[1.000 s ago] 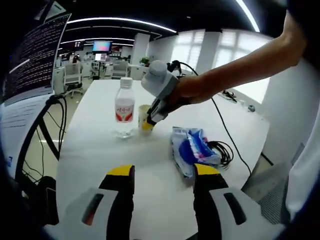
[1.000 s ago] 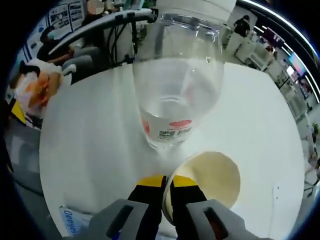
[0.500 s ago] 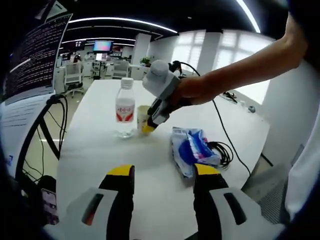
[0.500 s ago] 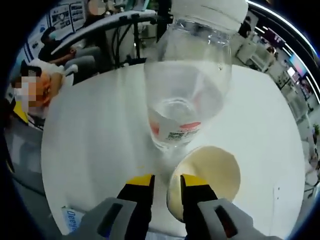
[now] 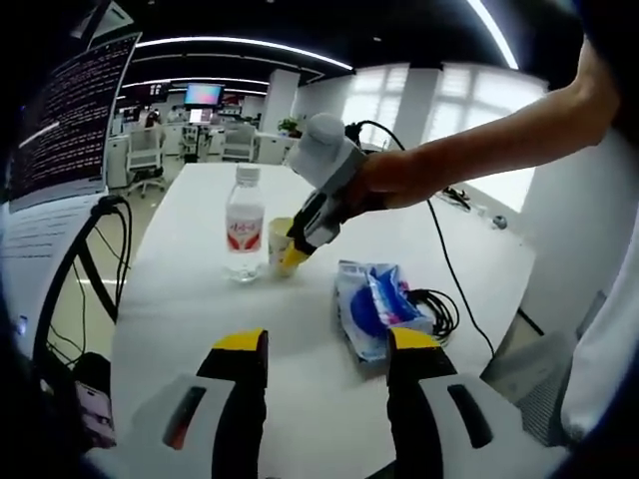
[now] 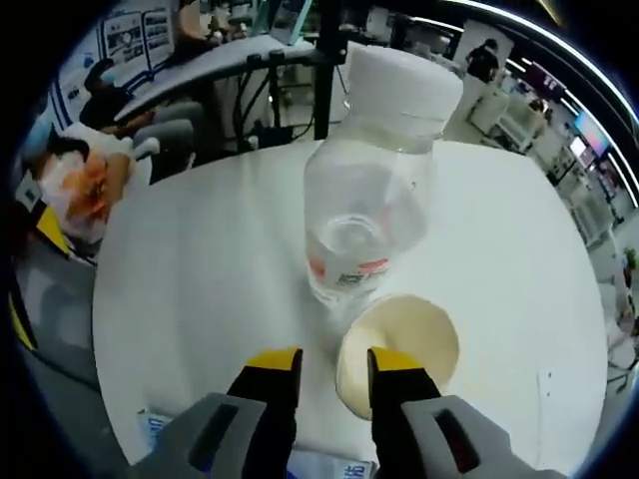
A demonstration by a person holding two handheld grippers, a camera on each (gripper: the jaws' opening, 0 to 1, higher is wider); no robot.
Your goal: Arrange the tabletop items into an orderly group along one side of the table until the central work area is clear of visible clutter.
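A clear water bottle [image 5: 244, 225] with a red label stands on the white table [image 5: 190, 309], and a cream paper cup [image 5: 279, 245] stands right beside it. A person's hand holds my right gripper [image 5: 293, 261] at the cup's rim. In the right gripper view the bottle [image 6: 367, 220] is straight ahead and the cup [image 6: 411, 337] is just below it. My right gripper [image 6: 334, 361] is open, with the cup's near rim at its gap and one finger over the cup's mouth. My left gripper [image 5: 325, 344] hangs open over the near table, with nothing between its fingers.
A blue and white snack bag [image 5: 373, 307] lies on the table to the right of the cup, with a coiled black cable [image 5: 440, 305] beside it. A monitor [image 5: 70, 110] on a black stand is at the left. The table edge [image 6: 105, 329] curves close by.
The right gripper, shut on the cup's rim a second ago, has opened, let the cup go and drawn back a little. The left gripper holds still.
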